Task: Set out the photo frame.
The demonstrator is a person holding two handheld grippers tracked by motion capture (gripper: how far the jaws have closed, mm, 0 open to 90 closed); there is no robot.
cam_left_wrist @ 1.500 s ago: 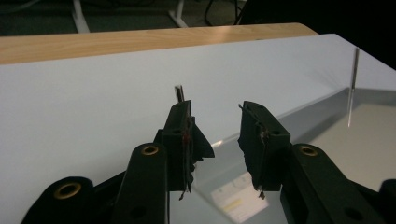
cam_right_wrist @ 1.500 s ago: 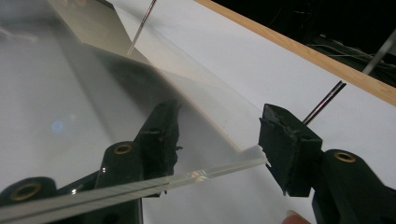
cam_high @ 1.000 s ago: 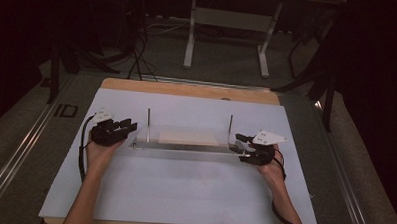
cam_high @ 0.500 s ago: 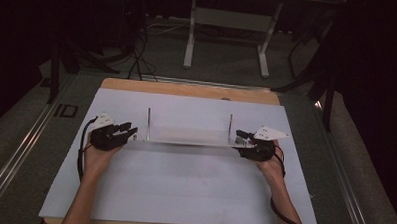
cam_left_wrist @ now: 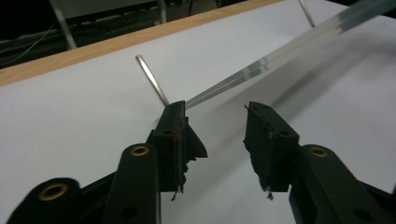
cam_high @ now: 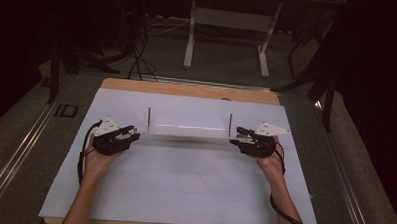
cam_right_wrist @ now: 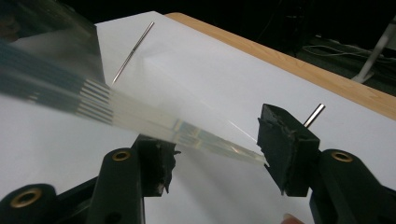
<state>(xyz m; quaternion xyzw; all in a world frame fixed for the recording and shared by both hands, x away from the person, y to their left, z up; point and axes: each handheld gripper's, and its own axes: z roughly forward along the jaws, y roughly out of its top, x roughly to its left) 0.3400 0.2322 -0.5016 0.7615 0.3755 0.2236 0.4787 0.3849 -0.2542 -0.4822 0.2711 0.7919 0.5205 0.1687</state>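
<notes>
A long clear plate (cam_high: 188,132) with two thin upright metal rods (cam_high: 149,118) (cam_high: 230,124) lies across the white sheet. My left gripper (cam_high: 134,133) is at its left end and my right gripper (cam_high: 239,134) at its right end. In the left gripper view the jaws (cam_left_wrist: 215,109) have just been opening; the plate (cam_left_wrist: 280,51) ends at the tip of the left-hand jaw, and the gap is bare. In the right gripper view the blurred plate (cam_right_wrist: 140,119) runs over one jaw and reaches the other, with my right gripper (cam_right_wrist: 215,126) standing wide.
A white sheet (cam_high: 184,186) covers a wooden tabletop (cam_high: 187,89). Behind the table stand a desk frame's legs (cam_high: 190,36) and cables on a dark floor. Metal rails run along both sides of the table.
The left jaws stand wider apart than before. Both hands stay almost where they were, and the plate between them has shifted slightly up the table.
</notes>
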